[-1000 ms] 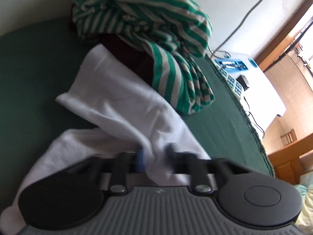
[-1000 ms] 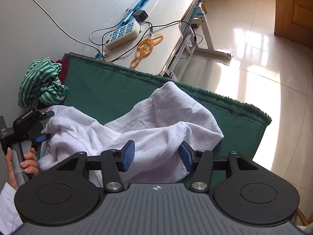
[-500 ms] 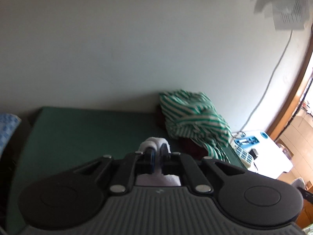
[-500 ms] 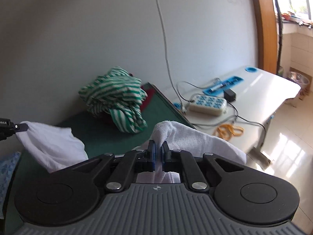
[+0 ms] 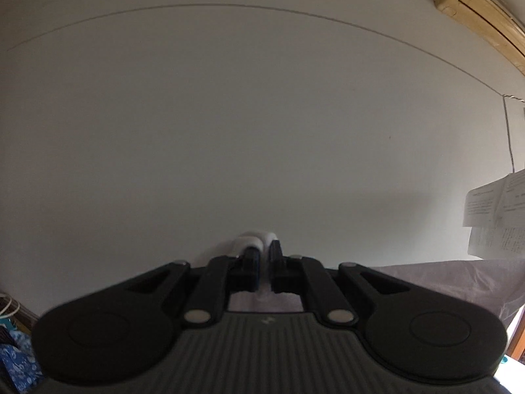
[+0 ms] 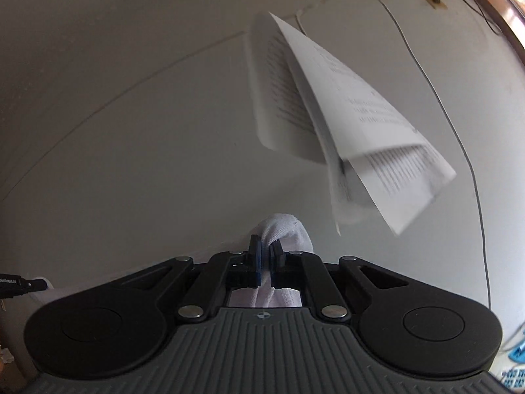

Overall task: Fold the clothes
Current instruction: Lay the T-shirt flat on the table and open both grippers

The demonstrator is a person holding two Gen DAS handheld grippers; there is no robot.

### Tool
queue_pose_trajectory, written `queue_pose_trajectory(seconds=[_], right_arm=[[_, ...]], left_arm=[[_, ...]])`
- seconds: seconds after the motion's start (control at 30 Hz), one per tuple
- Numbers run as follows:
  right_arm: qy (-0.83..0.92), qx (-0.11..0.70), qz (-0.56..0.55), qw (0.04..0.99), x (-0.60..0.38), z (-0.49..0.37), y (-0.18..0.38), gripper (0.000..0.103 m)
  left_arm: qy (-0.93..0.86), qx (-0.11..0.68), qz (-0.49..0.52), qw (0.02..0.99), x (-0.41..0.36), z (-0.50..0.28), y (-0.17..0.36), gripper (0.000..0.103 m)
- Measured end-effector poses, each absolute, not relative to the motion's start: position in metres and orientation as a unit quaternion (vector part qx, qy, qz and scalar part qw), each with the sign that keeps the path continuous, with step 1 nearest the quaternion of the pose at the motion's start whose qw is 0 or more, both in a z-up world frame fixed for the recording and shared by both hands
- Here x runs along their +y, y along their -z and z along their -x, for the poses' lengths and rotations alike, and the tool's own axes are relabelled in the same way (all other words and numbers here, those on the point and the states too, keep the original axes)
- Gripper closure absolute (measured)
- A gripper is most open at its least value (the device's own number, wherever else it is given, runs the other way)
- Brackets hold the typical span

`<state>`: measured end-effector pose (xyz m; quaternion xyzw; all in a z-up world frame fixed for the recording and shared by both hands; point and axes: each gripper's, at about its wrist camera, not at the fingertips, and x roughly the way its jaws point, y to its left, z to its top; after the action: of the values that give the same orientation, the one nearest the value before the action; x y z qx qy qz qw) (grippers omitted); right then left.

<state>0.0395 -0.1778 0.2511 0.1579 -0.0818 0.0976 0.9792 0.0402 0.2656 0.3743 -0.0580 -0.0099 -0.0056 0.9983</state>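
Both grippers point up at a pale wall, each pinching the same white garment. My left gripper (image 5: 264, 252) is shut on a bunched white fold of the garment (image 5: 259, 239), and more of the cloth stretches off to the right as a taut greyish sheet (image 5: 436, 275). My right gripper (image 6: 266, 249) is shut on another knot of the white garment (image 6: 285, 229), with cloth also showing below the jaws. The tip of the left gripper (image 6: 19, 285) pokes in at the right wrist view's left edge. The table and the striped clothes are out of sight.
Printed paper sheets (image 6: 347, 108) hang on the wall close above the right gripper, and they show at the right edge as paper sheets (image 5: 495, 216) in the left wrist view. A thin cable (image 6: 459, 138) runs down the wall. A wooden beam (image 5: 472, 10) crosses the upper right corner.
Both grippers closed on the white garment and swung upward with it. The green table and striped clothes dropped out of both views; only wall and papers show now.
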Motion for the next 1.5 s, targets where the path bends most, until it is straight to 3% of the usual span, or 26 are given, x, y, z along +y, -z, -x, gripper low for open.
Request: queue_pose_trajectory(seconds=[0.17,0.23,0.5,0.6,0.67,0.7,0.73,0.8,1.0,1.07,1.1,1.17,1.2,1.23,1.33,1.5], right_arm=[[-0.105,-0.051,-0.112,0.987,-0.164,0.0,-0.213,0.098],[-0.105,-0.022,-0.095,0.99,-0.161,0.018,-0.186,0.098],[-0.019,0.274,-0.053,0.96,-0.168,0.105,0.025,0.097],[0.003,0.372,-0.084,0.924,-0.178,0.125,0.067,0.096],[0.01,0.396,-0.105,0.912,-0.185,0.141,0.074,0.089],[0.013,0.408,-0.115,0.906,-0.189,0.149,0.077,0.08],[0.025,0.404,-0.124,0.906,-0.194,0.15,0.075,0.063],[0.054,0.384,-0.142,0.911,-0.206,0.146,0.068,0.05],[0.065,0.385,-0.225,0.892,-0.228,0.094,0.086,0.047],[0.077,0.4,-0.217,0.887,-0.224,0.079,0.098,0.047],[0.086,0.405,-0.212,0.885,-0.221,0.074,0.104,0.047],[0.088,0.404,-0.212,0.886,-0.218,0.072,0.11,0.057],[0.075,0.405,-0.215,0.885,-0.218,0.072,0.11,0.084],[0.057,0.407,-0.219,0.885,-0.218,0.071,0.109,0.099],[0.032,0.381,-0.235,0.894,-0.233,0.077,0.086,0.1],[0.042,0.342,-0.221,0.912,-0.282,0.119,0.041,0.1]], left_arm=[[0.041,0.061,0.036,0.997,0.268,-0.006,-0.306,0.102],[0.06,0.116,0.036,0.991,0.265,0.013,-0.249,0.102],[0.099,0.368,0.064,0.922,0.256,0.083,-0.017,0.102],[0.081,0.451,0.079,0.885,0.269,0.11,0.043,0.102],[0.077,0.467,0.082,0.877,0.293,0.132,0.047,0.099],[0.073,0.466,0.074,0.879,0.298,0.138,0.044,0.094],[0.065,0.463,0.065,0.881,0.305,0.141,0.039,0.087],[0.044,0.459,0.057,0.886,0.317,0.148,0.029,0.083],[-0.011,0.445,0.101,0.89,0.344,0.144,0.016,0.084],[-0.028,0.436,0.088,0.895,0.338,0.149,0.016,0.064],[-0.042,0.434,0.086,0.896,0.337,0.15,0.02,0.047],[-0.066,0.438,0.105,0.89,0.336,0.151,0.032,0.042],[-0.075,0.446,0.126,0.883,0.335,0.15,0.038,0.043],[-0.083,0.455,0.151,0.873,0.336,0.149,0.045,0.048],[-0.097,0.476,0.196,0.852,0.33,0.145,0.061,0.059],[-0.126,0.47,0.163,0.858,0.306,0.145,0.058,0.051]])
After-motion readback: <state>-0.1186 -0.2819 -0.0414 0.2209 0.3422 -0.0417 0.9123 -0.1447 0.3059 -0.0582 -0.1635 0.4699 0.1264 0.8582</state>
